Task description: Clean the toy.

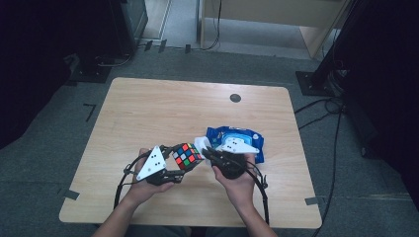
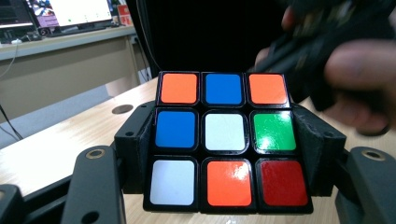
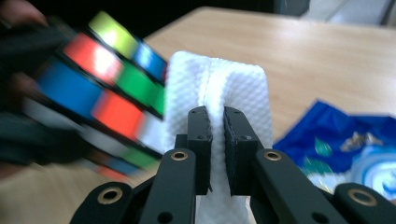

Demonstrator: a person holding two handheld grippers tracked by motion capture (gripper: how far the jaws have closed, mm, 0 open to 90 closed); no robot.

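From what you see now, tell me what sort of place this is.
Probably an office or lab set up for recording: a small wooden table on grey carpet, cables trailing over the floor, and a desk with a lit monitor behind.

Blur and cut-offs around the cube (image 3: pixel 98 79)

Smeared by motion in the right gripper view, stickers streaked. Right gripper (image 2: pixel 327 42) blurred and clipped at the top right edge in the left gripper view. White wipe (image 3: pixel 219 88) cut off below, blue pack (image 3: pixel 345 144) clipped at right.
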